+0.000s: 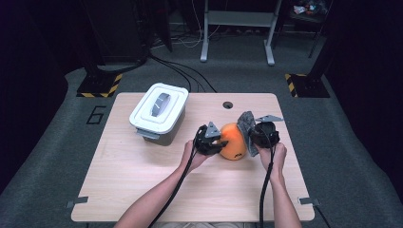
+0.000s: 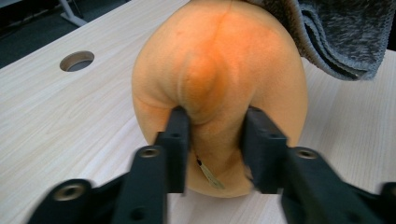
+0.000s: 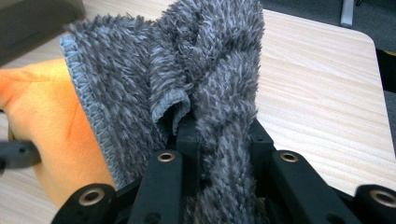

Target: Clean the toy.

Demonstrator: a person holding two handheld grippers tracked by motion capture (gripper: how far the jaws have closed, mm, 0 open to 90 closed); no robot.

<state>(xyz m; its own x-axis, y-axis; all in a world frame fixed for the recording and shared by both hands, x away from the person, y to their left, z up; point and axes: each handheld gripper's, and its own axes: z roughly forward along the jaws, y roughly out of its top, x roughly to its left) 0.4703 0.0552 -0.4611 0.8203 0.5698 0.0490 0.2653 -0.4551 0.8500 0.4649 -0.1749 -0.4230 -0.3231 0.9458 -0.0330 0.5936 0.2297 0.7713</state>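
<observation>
**Orange plush pinched, grey cloth pressed against it**

We see the left gripper (image 2: 212, 142) pinching a fold of the orange plush toy (image 2: 219, 70), which stands on the bench (image 1: 142, 180) right of centre. We see the right gripper (image 3: 222, 140) clamped on a fuzzy grey cloth (image 3: 205, 74), held against the toy's right side. A white lidded box (image 1: 159, 111) sits well apart, toward the back left.

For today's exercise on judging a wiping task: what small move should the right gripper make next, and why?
Probably stroke the grey cloth across the orange plush toy: the right gripper pinches the cloth against it, while the left gripper steadies the toy.
</observation>
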